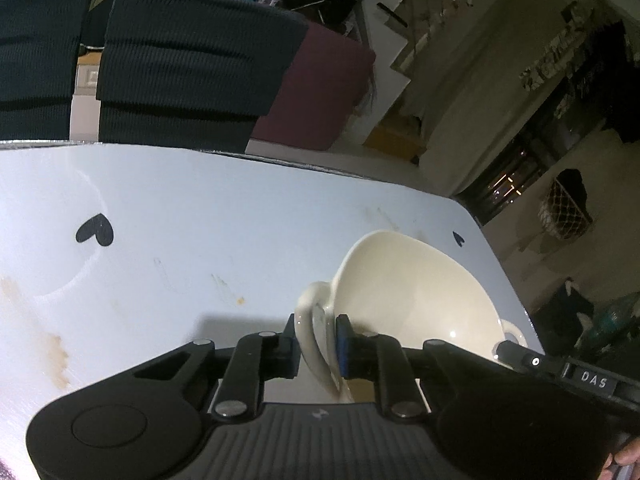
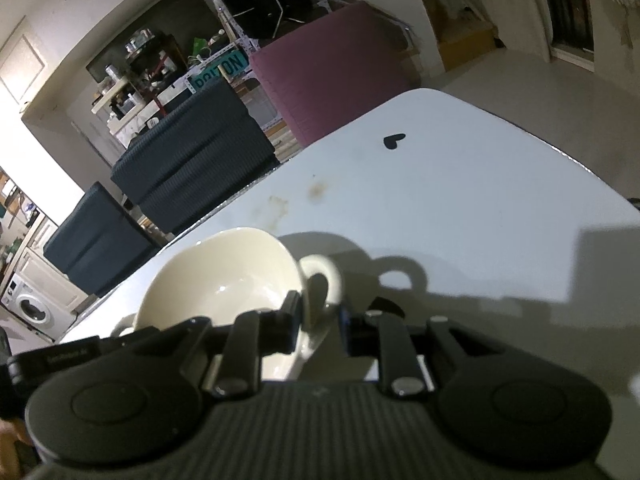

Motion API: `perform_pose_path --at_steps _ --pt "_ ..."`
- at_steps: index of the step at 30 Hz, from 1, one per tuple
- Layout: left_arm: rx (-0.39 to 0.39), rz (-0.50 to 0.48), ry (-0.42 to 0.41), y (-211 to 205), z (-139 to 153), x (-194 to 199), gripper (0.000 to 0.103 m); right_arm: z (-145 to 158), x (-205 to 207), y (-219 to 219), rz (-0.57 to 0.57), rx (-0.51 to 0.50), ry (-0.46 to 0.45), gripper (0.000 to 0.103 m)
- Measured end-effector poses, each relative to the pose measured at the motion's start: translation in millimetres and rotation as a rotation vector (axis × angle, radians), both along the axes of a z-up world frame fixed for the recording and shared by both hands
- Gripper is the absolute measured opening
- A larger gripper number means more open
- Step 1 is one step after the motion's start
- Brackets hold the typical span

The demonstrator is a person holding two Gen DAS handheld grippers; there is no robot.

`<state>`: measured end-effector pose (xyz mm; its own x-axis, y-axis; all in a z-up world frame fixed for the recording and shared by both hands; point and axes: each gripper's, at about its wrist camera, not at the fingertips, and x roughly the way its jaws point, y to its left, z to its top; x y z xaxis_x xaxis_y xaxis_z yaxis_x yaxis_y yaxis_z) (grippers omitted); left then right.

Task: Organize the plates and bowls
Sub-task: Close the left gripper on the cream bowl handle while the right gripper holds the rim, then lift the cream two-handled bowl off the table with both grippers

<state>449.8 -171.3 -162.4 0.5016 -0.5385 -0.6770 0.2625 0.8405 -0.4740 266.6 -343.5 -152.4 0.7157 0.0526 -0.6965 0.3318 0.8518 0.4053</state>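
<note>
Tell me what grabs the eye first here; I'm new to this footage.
A cream two-handled bowl near the white table's edge, with the left gripper shut on one loop handle and the right gripper around the other. Black heart marks dot the stained tabletop.

One cream glazed ceramic bowl (image 1: 404, 296) stands on one white table (image 1: 180, 216), and it carries two loop handles (image 1: 310, 320), one on each side. Two small black heart-shaped marks (image 1: 95, 231) lie on the tabletop. Beyond the table stand two dark blue ribbed chairs (image 2: 192, 152) and one maroon upholstered block seat (image 2: 332, 80). One white front-loading washing machine (image 2: 34, 310) stands further back.
</note>
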Motion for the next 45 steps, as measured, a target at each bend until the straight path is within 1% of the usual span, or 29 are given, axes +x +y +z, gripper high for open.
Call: perform_pose_path --at_steps 5,9,16,21,32,34,37,41,43,45 --pt "-0.025 0.028 0.013 5.2 -0.4 -2.2 0.019 0.5 0.5 -2.5 0.002 0.013 0.004 0.024" --pt "-0.036 0.026 0.016 9.0 2.4 -3.6 0.018 -0.7 0.6 -2.6 0.006 0.013 0.006 0.024" --pt "-0.021 0.026 0.033 6.5 5.4 -0.1 0.018 0.5 2.4 4.8 0.028 -0.047 0.017 0.024" --pt "-0.023 0.037 0.045 5.3 6.0 0.9 0.018 1.3 1.1 5.6 0.033 -0.07 0.017 0.024" --pt "0.008 0.035 -0.026 2.2 7.7 -10.2 0.018 2.9 -3.1 8.7 0.031 -0.112 0.002 0.024" --pt "0.007 0.04 -0.034 2.7 10.2 -12.1 0.018 4.4 -3.4 11.4 0.04 -0.129 -0.006 0.024" --pt "0.009 0.039 -0.071 2.5 15.9 -17.1 0.018 7.9 -4.7 15.7 0.055 -0.162 -0.022 0.024" --pt "0.022 0.038 -0.059 0.3 17.9 -19.6 0.018 13.9 -7.9 17.3 0.05 -0.179 -0.042 0.024" --pt "0.033 0.038 -0.052 -0.7 16.8 -19.9 0.018 12.7 -8.3 16.2 0.05 -0.179 -0.025 0.024" --pt "0.022 0.047 -0.032 1.1 14.0 -18.3 0.018 9.4 -7.9 14.4 0.049 -0.168 -0.013 0.024"
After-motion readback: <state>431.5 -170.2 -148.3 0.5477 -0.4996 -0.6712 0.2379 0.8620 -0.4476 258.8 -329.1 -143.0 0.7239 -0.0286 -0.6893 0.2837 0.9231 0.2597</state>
